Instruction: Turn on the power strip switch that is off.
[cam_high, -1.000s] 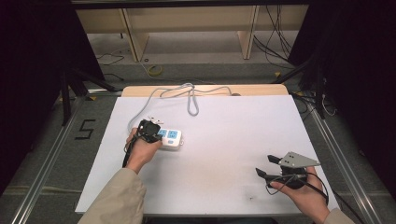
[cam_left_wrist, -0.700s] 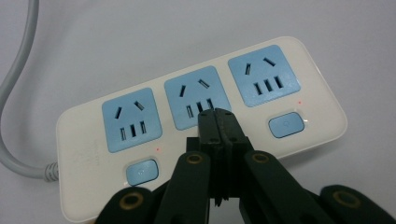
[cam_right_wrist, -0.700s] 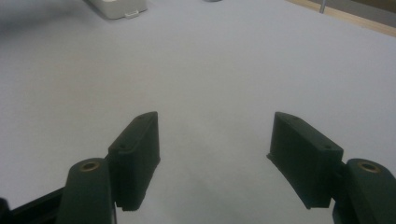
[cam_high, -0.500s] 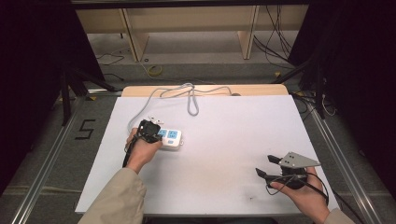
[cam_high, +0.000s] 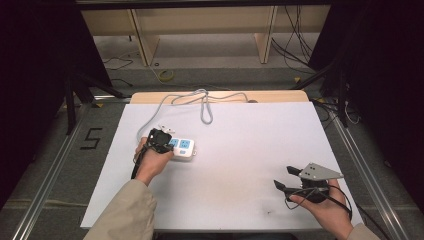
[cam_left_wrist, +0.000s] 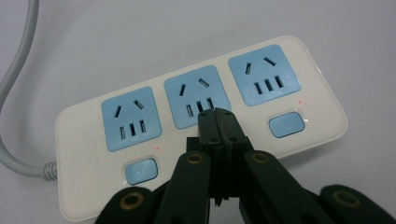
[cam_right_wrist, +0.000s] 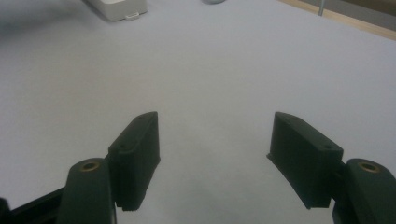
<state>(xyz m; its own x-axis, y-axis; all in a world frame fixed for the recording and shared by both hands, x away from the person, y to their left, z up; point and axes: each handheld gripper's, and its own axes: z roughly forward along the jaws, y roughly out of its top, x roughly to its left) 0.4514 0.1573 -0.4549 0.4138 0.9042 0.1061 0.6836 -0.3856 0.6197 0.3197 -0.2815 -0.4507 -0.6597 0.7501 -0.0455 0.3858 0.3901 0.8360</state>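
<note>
No change vs the earlier frames; both hands are holding position. Left gripper (cam_left_wrist: 217, 122) is sitting clenched, nothing between its jaws, tips hovering over the power strip (cam_left_wrist: 201, 121) by the middle socket (cam_left_wrist: 196, 95); the strip is lying at table (cam_high: 250, 150) left-centre, grey cord (cam_high: 202, 102) looping to the far edge. Right gripper (cam_right_wrist: 215, 154) is resting released, well apart, near-right.

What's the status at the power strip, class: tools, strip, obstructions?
Left tool shut, tips over power strip's middle socket. Right tool open, empty, over bare table. Nothing blocking the strip.
</note>
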